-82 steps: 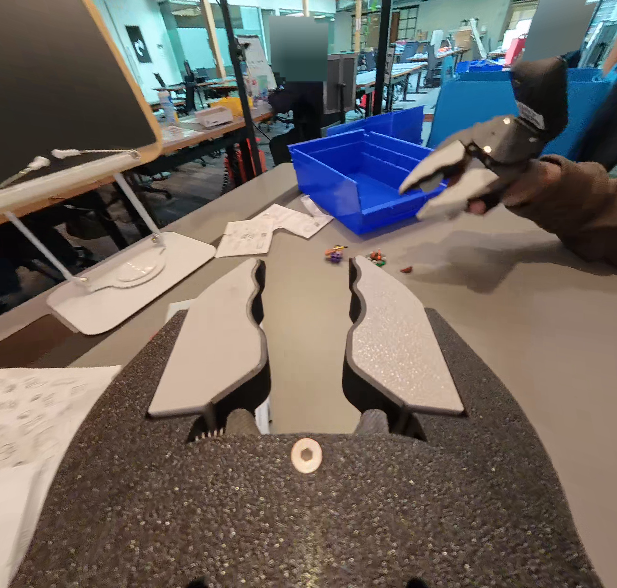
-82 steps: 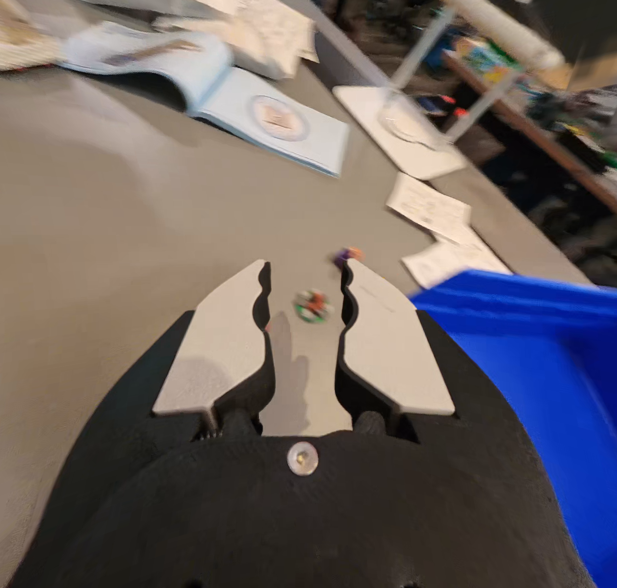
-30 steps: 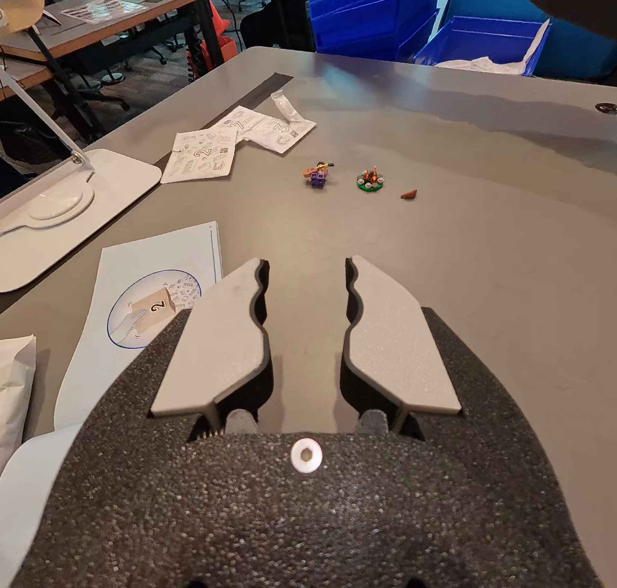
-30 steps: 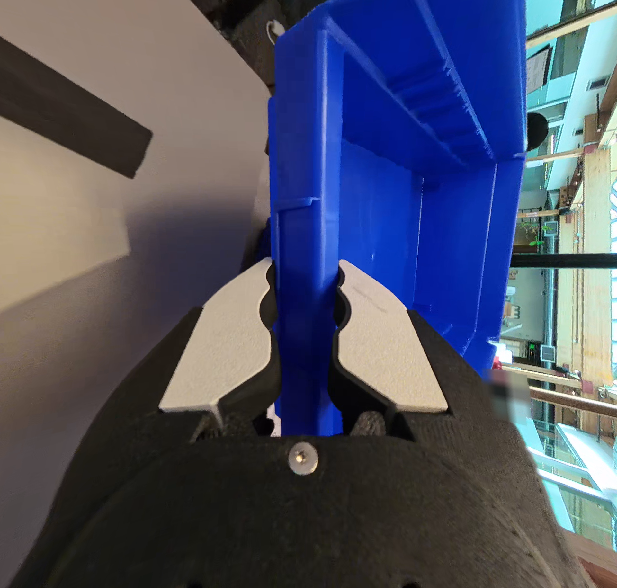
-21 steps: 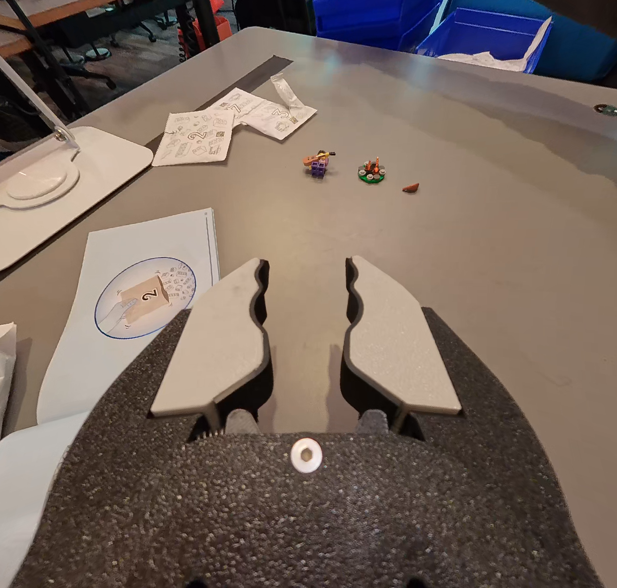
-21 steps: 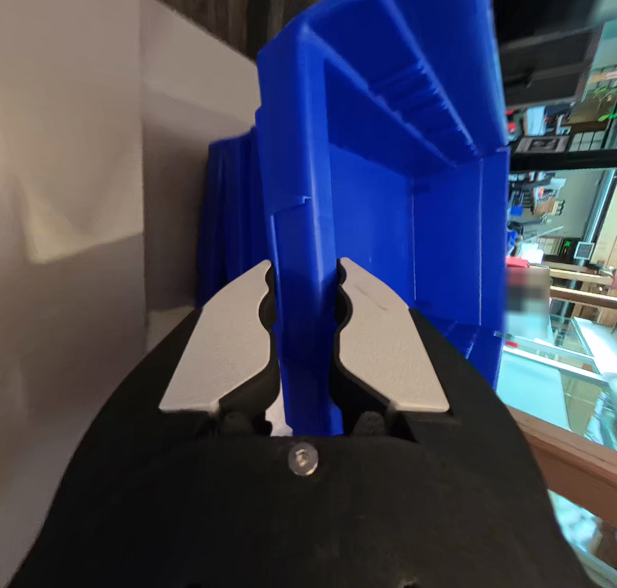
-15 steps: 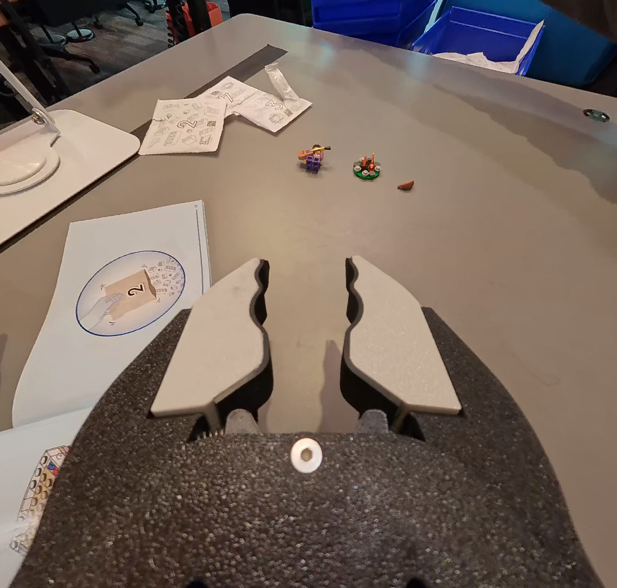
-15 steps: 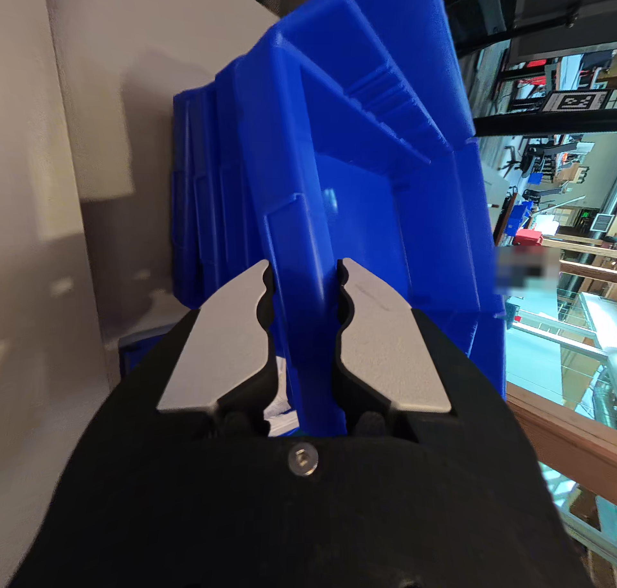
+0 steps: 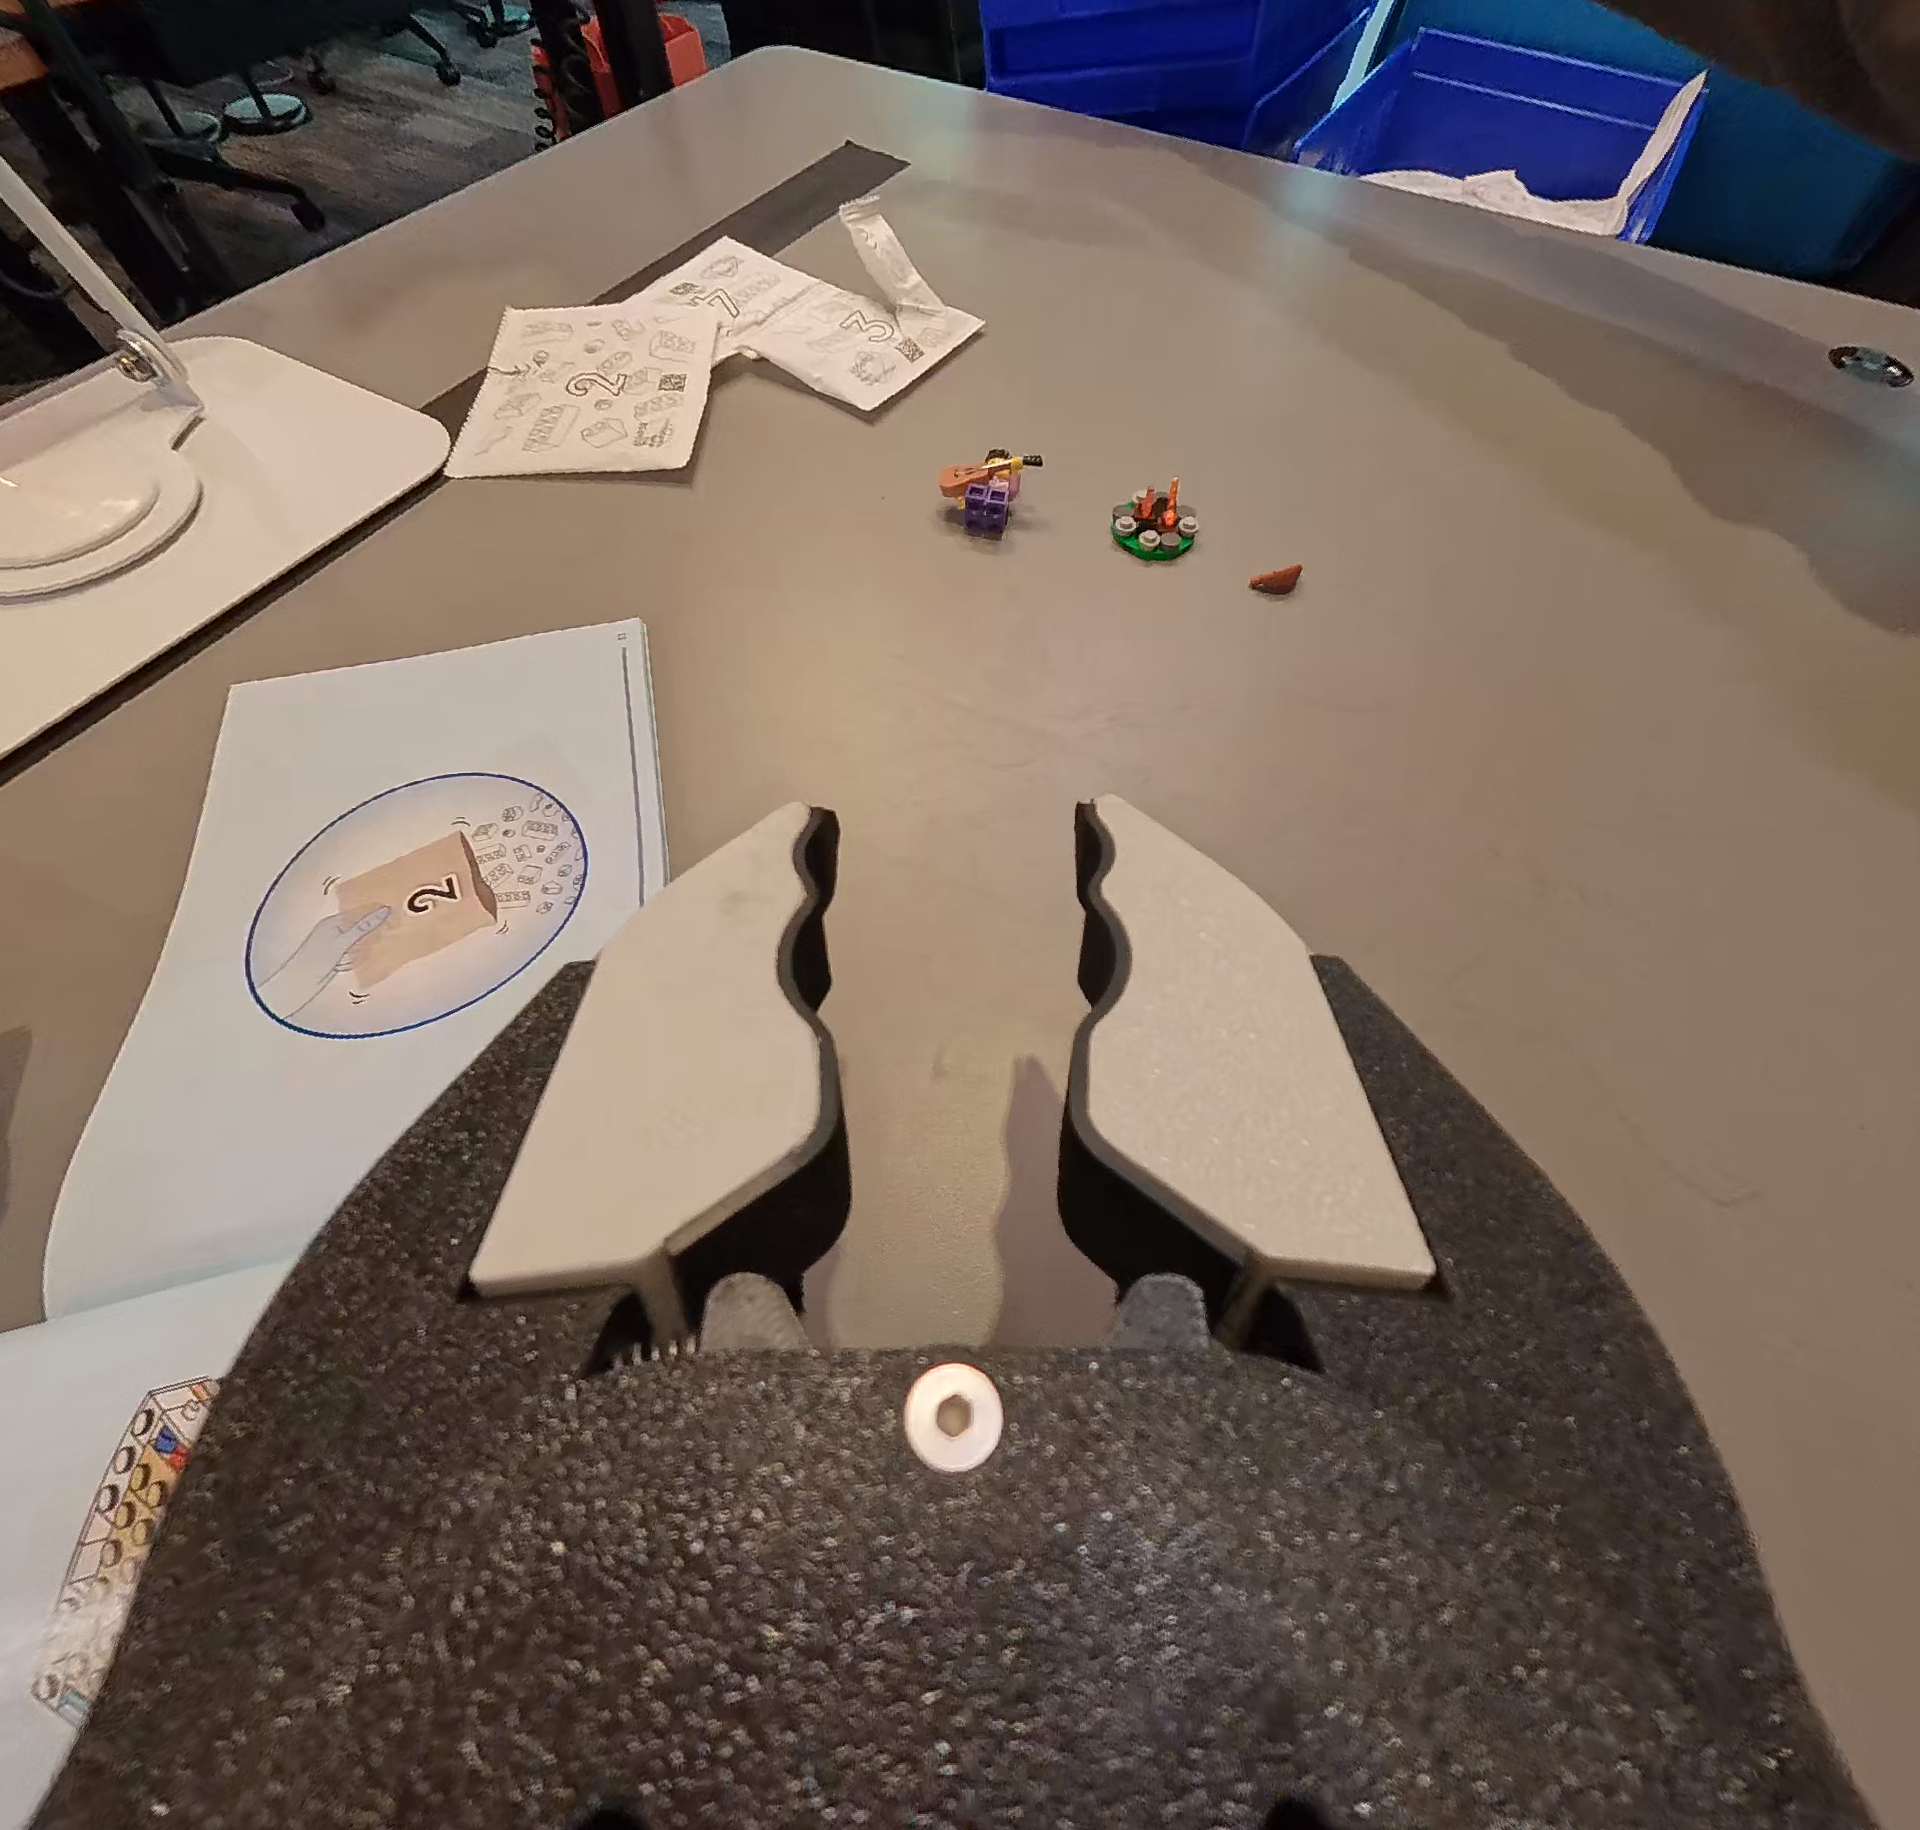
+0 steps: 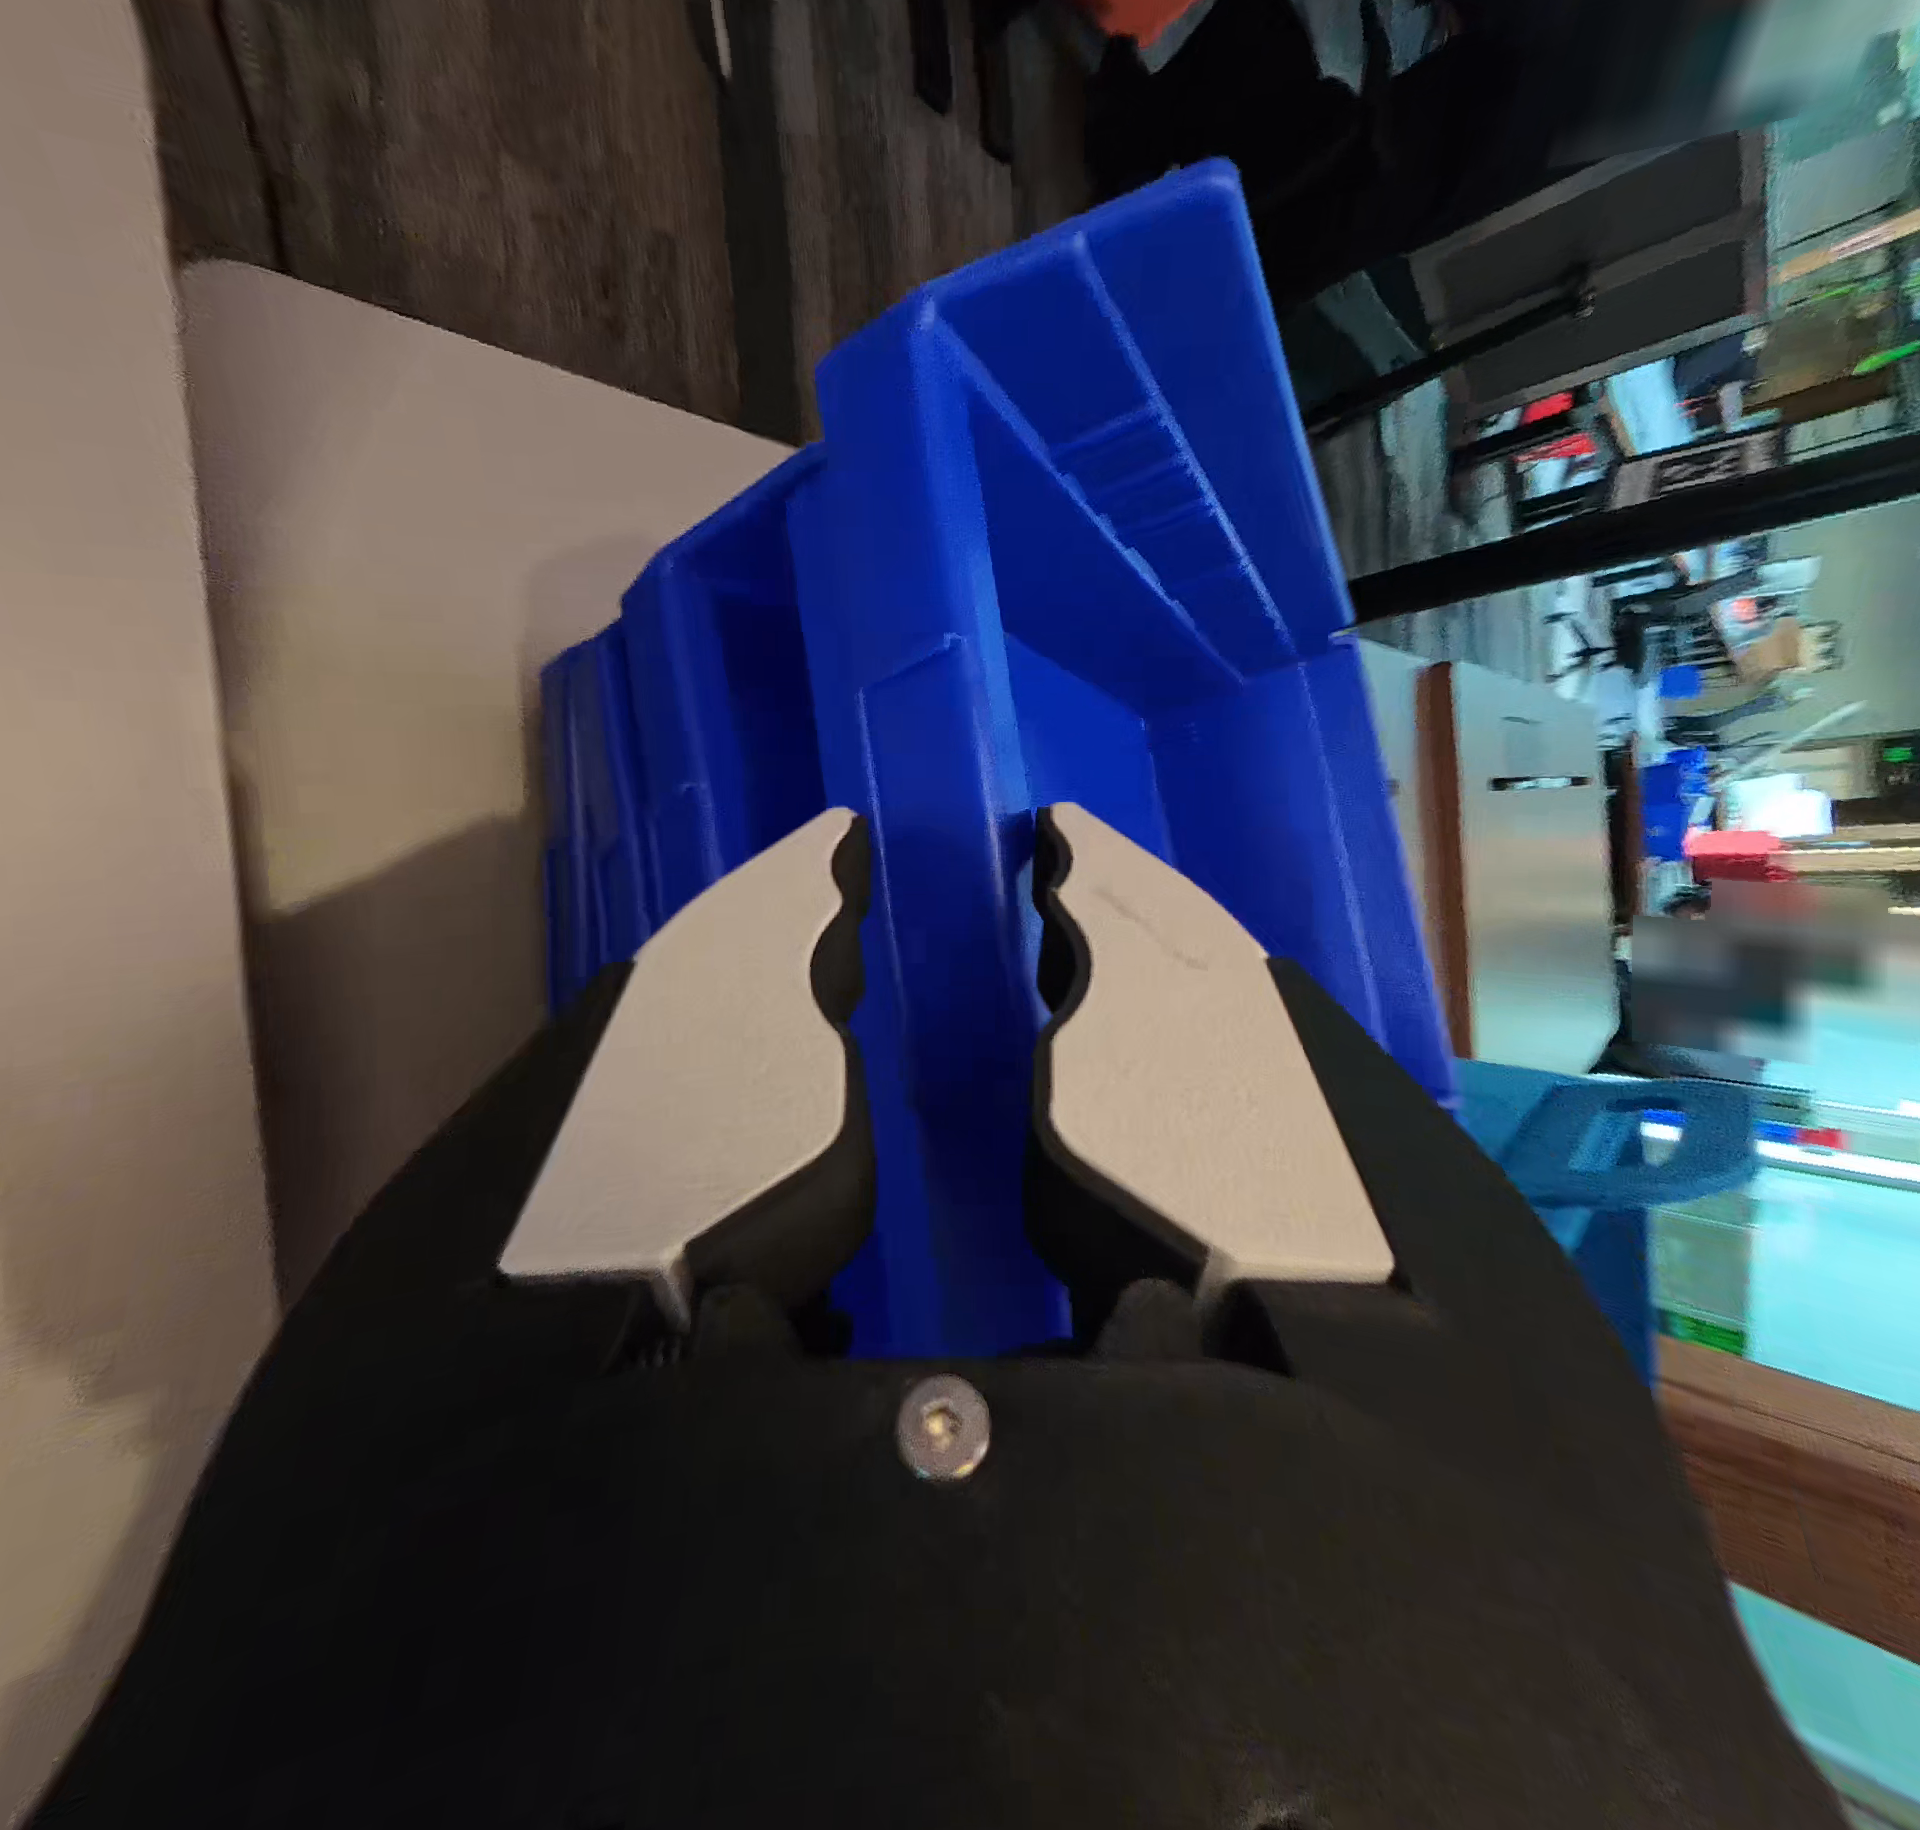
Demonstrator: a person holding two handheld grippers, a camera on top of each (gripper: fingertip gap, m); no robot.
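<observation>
My left gripper (image 9: 951, 824) is open and empty, low over the grey table (image 9: 1455, 845). Ahead of it lie a small purple toy figure with a guitar (image 9: 987, 492), a round green brick piece with orange bits (image 9: 1155, 525) and a small brown piece (image 9: 1276, 580). My right gripper (image 10: 945, 824) is shut on the wall of a blue plastic bin (image 10: 1039, 554), held off the table and tipped on its side. Both pads press on the bin's rim. More blue bins (image 10: 623, 741) stand behind it.
An open instruction booklet (image 9: 395, 907) lies left of my left gripper, with paper bags (image 9: 592, 398) and a white lamp base (image 9: 156, 471) farther left. Blue bins (image 9: 1164, 4) stand past the table's far edge; one (image 9: 1507, 128) holds crumpled paper. There is about 70 cm between the tips of the two grippers.
My right gripper closed on the blue bin's wall and has carried it off the table, turning it. My left gripper tilted down toward the table and drifted a little; its jaws stayed open.
</observation>
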